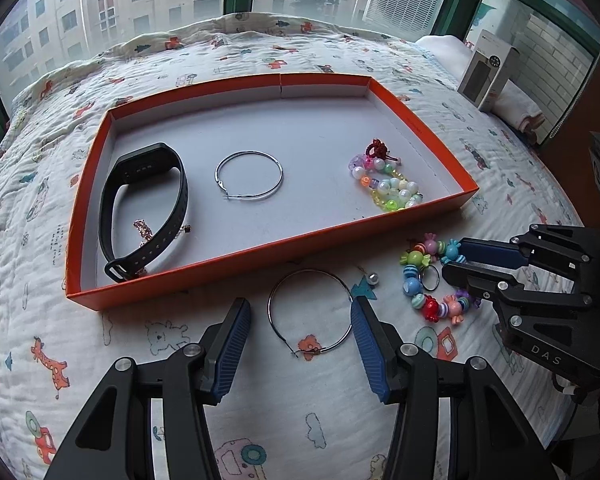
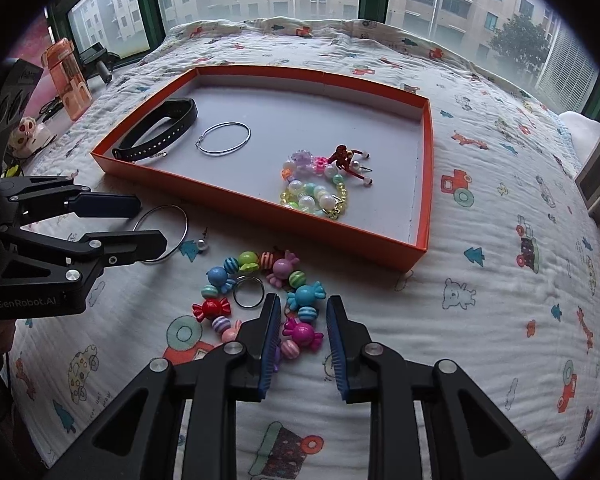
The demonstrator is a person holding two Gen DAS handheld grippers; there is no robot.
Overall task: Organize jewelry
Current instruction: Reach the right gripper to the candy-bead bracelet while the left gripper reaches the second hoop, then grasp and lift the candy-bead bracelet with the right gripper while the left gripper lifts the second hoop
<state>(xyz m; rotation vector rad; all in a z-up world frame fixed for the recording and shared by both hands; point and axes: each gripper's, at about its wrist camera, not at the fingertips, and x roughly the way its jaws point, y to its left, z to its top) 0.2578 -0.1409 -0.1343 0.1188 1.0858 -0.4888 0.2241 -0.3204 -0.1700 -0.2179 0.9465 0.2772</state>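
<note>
An orange tray [image 1: 236, 258] [image 2: 260, 216] lies on the bed. It holds a black band [image 1: 144, 208] [image 2: 160, 132], a silver hoop [image 1: 249, 175] [image 2: 224, 139] and a pastel bead bracelet [image 1: 388, 188] [image 2: 316, 192]. A second silver hoop [image 1: 310, 312] [image 2: 162, 234] lies on the quilt before the tray; my left gripper [image 1: 300, 312] [image 2: 148, 224] is open around it. My right gripper [image 2: 303, 312] [image 1: 456, 262] is open, its jaws astride one side of a candy-bead bracelet [image 2: 260, 292] [image 1: 432, 280]. A small dark ring [image 2: 249, 291] and a pearl stud [image 1: 372, 279] lie close by.
A grey box [image 1: 488, 76] stands on folded white cloth at the bed's right edge. An orange packet [image 2: 68, 76], a black device and a small skull figure [image 2: 26, 132] sit on the sill at the left. Windows run behind the bed.
</note>
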